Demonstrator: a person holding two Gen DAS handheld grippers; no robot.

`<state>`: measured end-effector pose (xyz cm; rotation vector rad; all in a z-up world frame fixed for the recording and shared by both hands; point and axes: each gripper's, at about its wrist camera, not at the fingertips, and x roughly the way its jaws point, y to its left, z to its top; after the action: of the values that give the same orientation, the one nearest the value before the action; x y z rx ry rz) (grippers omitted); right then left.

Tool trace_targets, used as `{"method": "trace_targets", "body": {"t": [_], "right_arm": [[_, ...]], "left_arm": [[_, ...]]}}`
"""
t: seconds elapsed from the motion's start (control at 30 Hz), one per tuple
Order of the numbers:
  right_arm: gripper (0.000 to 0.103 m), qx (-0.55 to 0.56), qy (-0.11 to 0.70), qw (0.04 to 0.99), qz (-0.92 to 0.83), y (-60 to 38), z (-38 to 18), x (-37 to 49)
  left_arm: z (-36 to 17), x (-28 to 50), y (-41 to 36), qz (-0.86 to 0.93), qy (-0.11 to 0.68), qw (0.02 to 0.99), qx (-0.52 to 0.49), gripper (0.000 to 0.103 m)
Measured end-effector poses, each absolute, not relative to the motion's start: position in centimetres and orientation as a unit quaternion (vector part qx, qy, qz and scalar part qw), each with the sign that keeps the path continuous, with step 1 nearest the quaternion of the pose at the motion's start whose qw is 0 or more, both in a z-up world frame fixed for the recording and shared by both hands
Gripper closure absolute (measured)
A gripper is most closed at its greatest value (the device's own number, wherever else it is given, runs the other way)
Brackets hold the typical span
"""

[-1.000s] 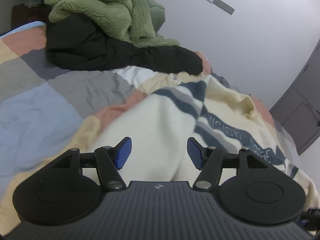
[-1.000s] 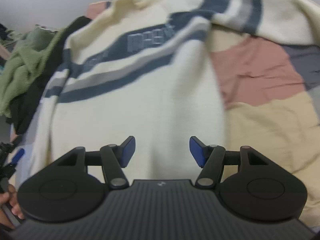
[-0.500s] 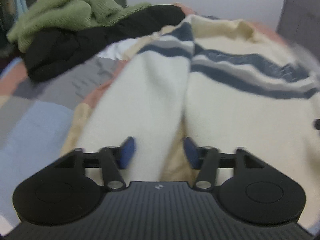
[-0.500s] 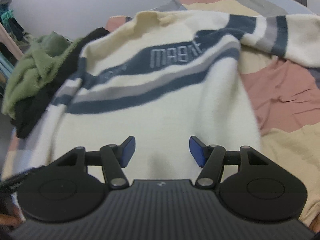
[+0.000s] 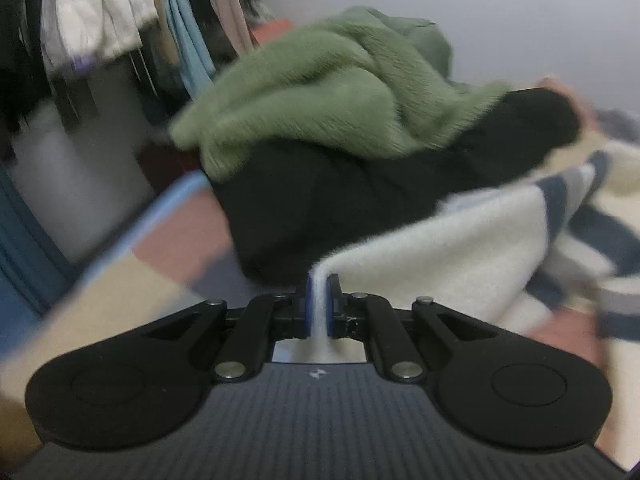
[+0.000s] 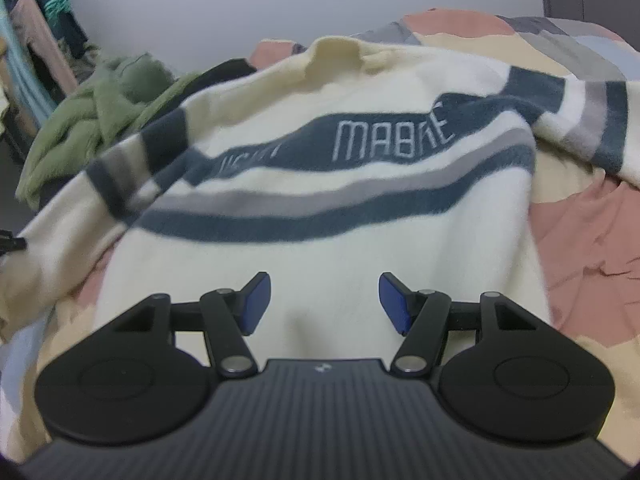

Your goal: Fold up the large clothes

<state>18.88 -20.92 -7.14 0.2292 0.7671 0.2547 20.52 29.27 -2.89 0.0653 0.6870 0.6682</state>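
A cream sweater [image 6: 320, 248] with navy and grey stripes and the lettering "MABRE" lies spread front-up on the bed. My left gripper [image 5: 318, 306] is shut on the cuff end of its left sleeve [image 5: 440, 240], which runs off to the right, lifted off the bed. The same sleeve shows at the left of the right wrist view [image 6: 60, 232]. My right gripper [image 6: 320, 300] is open and empty, just above the sweater's lower body. The right sleeve [image 6: 592, 120] lies out to the right.
A fuzzy green garment [image 5: 320, 92] lies on a black garment [image 5: 340, 200] at the bed's far left corner. The patchwork bedspread [image 6: 580, 240] shows around the sweater. Hanging clothes [image 5: 120, 20] stand beyond the bed edge. A grey wall is behind.
My left gripper has closed on the sleeve cuff and swung left, lifting the sleeve. My right gripper has stayed open and drawn back a little over the sweater's body.
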Motion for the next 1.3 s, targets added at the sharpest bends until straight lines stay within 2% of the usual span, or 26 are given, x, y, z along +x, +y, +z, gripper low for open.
{"method": "trace_targets", "body": {"t": [0.2,0.33,0.4,0.43,0.47,0.57,0.83,1.03,1.3], "right_arm": [[0.041,0.088,0.343,0.929,0.106,-21.3,-7.1,20.6],[0.041,0.076,0.347,0.93,0.098,-21.3,-8.2,22.2],[0.039,0.066,0.352,0.929,0.096,-21.1,-8.7,22.7],[0.039,0.063,0.354,0.928,0.098,-20.9,-8.8,22.8],[0.039,0.062,0.354,0.928,0.1,-20.8,-8.8,22.8],[0.039,0.053,0.35,0.929,0.109,-20.2,-8.6,22.4],[0.04,0.027,0.337,0.934,0.117,-19.3,-7.8,19.2],[0.04,0.033,0.302,0.947,0.108,-21.4,-6.2,16.5],[0.04,0.071,0.277,0.957,0.048,-26.5,-4.8,14.6]], "left_arm": [[-6.0,24.1,34.7,0.349,0.363,0.864,0.02,0.094],[-7.5,24.8,35.9,0.349,0.361,0.865,-0.027,0.091],[-7.7,24.5,35.3,0.353,0.354,0.865,-0.036,0.072],[-7.6,24.3,34.5,0.349,0.352,0.868,-0.033,0.047],[-7.5,24.0,33.7,0.344,0.343,0.873,-0.034,0.033],[-6.3,22.2,30.4,0.317,0.293,0.901,-0.036,0.032],[-1.8,18.8,19.9,0.207,0.247,0.942,-0.095,0.031],[1.1,16.3,9.5,0.129,0.246,0.956,-0.093,0.031],[4.5,13.6,1.1,0.071,0.301,0.944,-0.113,0.031]]}}
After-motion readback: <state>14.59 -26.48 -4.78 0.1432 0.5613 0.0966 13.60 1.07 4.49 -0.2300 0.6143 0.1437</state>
